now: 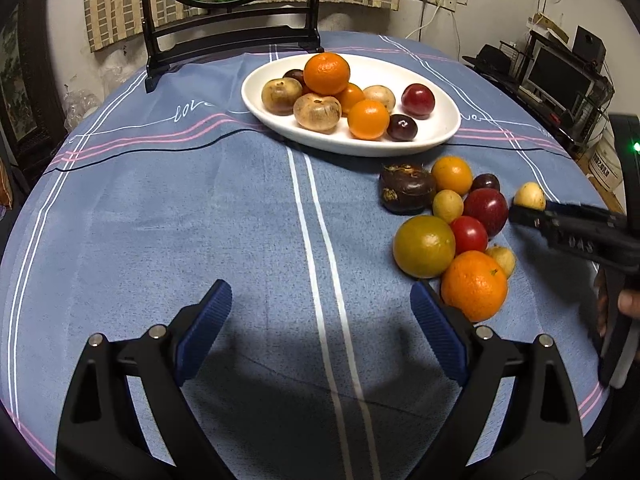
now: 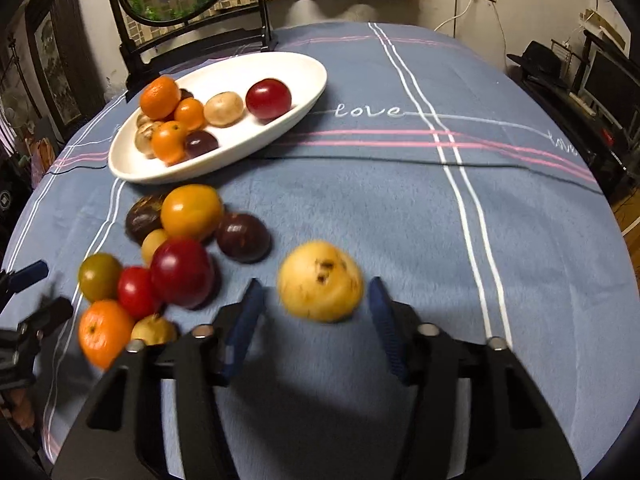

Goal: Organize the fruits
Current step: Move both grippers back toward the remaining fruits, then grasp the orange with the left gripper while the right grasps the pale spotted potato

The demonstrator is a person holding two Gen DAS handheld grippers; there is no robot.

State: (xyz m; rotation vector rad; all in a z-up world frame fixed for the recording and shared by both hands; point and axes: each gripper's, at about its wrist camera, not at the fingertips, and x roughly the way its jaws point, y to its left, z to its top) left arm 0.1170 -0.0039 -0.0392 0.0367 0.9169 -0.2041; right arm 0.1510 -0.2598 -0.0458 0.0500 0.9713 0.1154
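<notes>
Between my right gripper's [image 2: 316, 304] blue pads sits a small yellow fruit [image 2: 320, 281], gaps showing both sides, so no squeeze. Loose fruit pile [image 2: 176, 256] at ten o'clock, white dish [image 2: 312, 92] beyond. Left gripper [image 1: 320, 332] hangs wide, empty.

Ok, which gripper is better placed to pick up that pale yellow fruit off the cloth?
The right gripper: the yellow fruit already sits between its fingers. The left gripper hangs wide open over bare cloth, away from it.
</notes>
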